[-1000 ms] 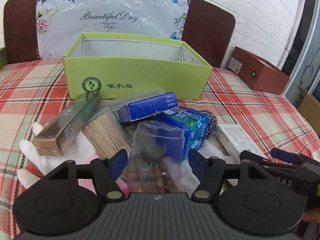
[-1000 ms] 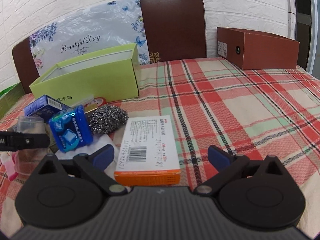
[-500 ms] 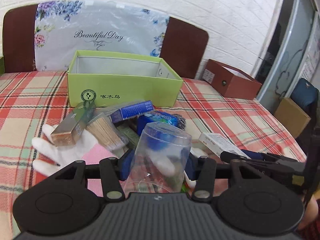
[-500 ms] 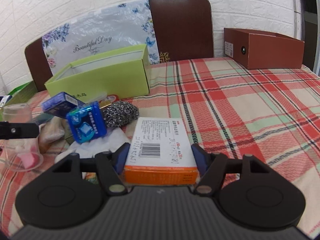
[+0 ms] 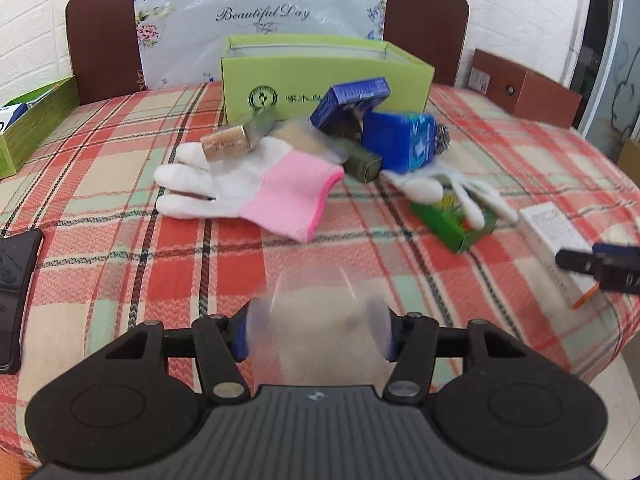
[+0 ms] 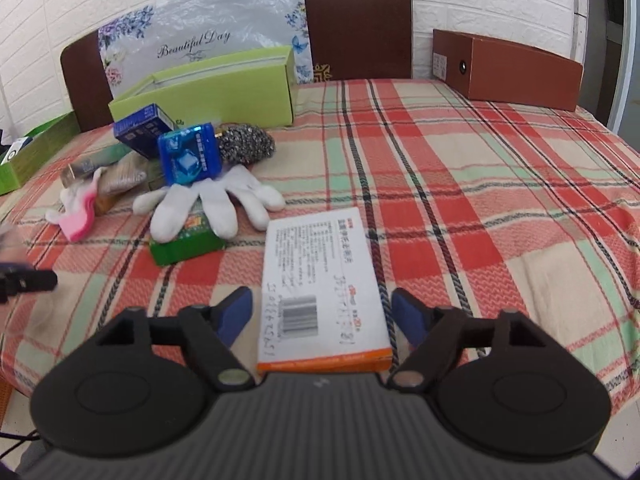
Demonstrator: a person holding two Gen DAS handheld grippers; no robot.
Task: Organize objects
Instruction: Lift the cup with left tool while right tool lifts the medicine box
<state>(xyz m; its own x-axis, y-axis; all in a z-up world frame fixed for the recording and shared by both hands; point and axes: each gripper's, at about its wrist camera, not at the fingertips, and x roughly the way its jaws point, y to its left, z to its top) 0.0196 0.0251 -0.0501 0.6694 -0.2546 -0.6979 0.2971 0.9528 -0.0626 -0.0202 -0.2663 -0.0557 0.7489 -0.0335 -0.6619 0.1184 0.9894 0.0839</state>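
On the far left of the left wrist view, a black flat device [image 5: 14, 300] lies at the edge of the desk [image 5: 120, 264], which is covered in a red, green and cream plaid cloth. Beyond it sits a white knit glove with a pink cuff [image 5: 248, 190], a gold-ended slim box [image 5: 234, 140] resting on its fingers. Behind stands the open lime-green cardboard box [image 5: 320, 80], with a dark blue carton [image 5: 352, 102] and a bright blue plastic pack [image 5: 404, 140] heaped in front of it. Nearer the camera, the left tool [image 5: 316, 336] has a clear plastic cup [image 5: 316, 328], blurred, between its blue pads, which touch the cup's sides while the jaws are opening. Farther right a second white glove [image 5: 440, 188] drapes over a small green box [image 5: 452, 224].

In the right wrist view, a steel wool scourer [image 6: 246, 146] lies beside the blue pack. The right tool [image 6: 322, 312] is spread and opening, its pads standing clear on either side of a flat white medicine box with an orange edge [image 6: 320, 288], which lies on the cloth. A brown cardboard box [image 6: 508, 68] sits at the far right.
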